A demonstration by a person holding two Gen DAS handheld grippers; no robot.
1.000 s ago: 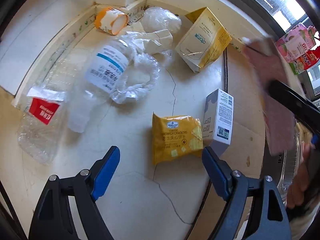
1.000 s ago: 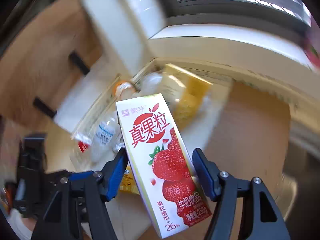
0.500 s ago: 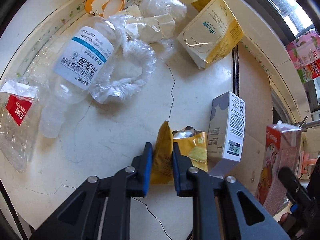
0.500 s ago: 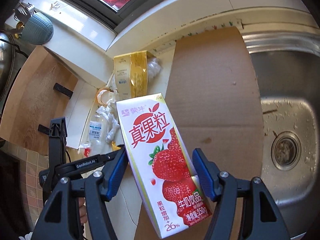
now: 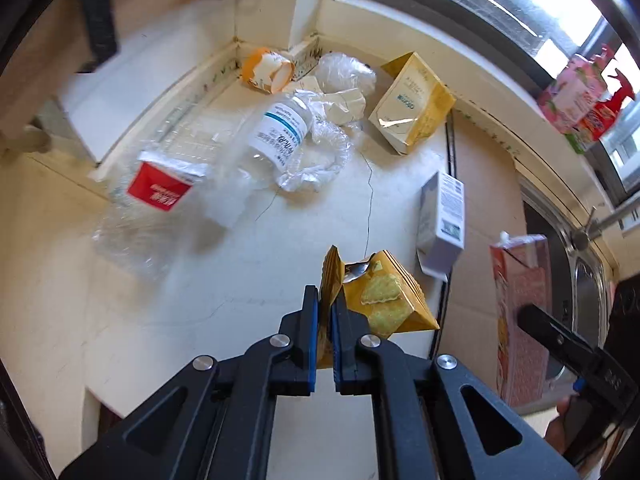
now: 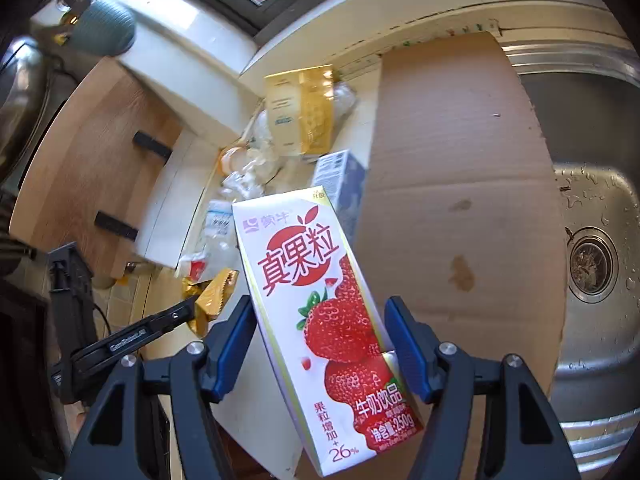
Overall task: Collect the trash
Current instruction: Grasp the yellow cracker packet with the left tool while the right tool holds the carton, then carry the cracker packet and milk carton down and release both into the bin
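left tongs (image 5: 325,312) closed | yellow cracker packet (image 5: 380,300) pinched, lifted off counter

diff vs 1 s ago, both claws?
The left claw has just closed on the yellow cracker packet, which lay flat between its open fingers a second ago, and has lifted it off the counter. The right claw keeps its grip on the strawberry milk carton and now hangs beside the sink. The bottles and boxes have not moved.
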